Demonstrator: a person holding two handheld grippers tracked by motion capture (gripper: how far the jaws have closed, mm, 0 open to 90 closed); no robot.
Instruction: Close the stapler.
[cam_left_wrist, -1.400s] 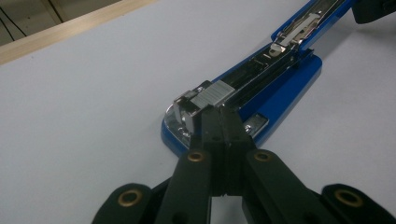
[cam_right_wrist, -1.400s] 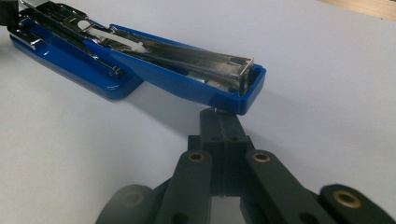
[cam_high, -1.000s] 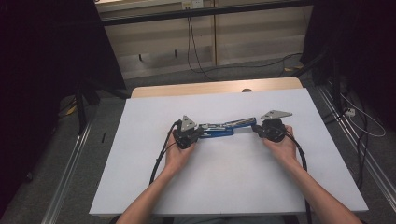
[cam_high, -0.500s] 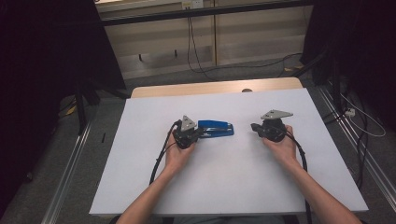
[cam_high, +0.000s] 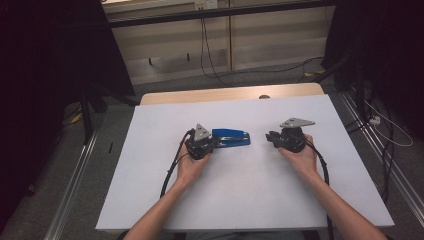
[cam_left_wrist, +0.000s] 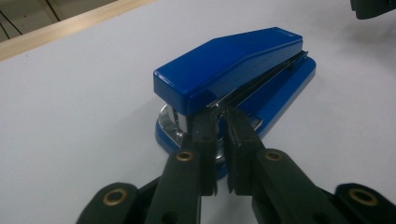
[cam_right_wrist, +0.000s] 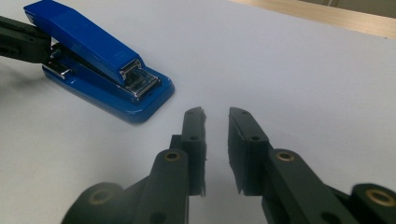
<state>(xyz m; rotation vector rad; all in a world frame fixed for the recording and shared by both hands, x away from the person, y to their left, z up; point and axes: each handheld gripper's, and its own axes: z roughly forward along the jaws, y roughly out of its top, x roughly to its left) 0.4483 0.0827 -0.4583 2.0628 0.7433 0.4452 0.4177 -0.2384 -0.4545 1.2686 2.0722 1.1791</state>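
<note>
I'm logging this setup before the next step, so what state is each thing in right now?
Blue stapler: closed, lying flat on the white table cover, nothing lifting it.
Left gripper: fingers slightly apart, just opening, tips at the stapler's rear end, not clamping it.
Right gripper: fingers parted, just opening, nothing between them, apart from the stapler.

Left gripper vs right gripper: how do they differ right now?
The left gripper has its tips at the end of the blue stapler; the right gripper is clear of it, over the bare white table. Left jaws stand a narrow slit apart, right jaws wider; both have just been opening, nothing between them. Both have black jaws and rest near the table.
</note>
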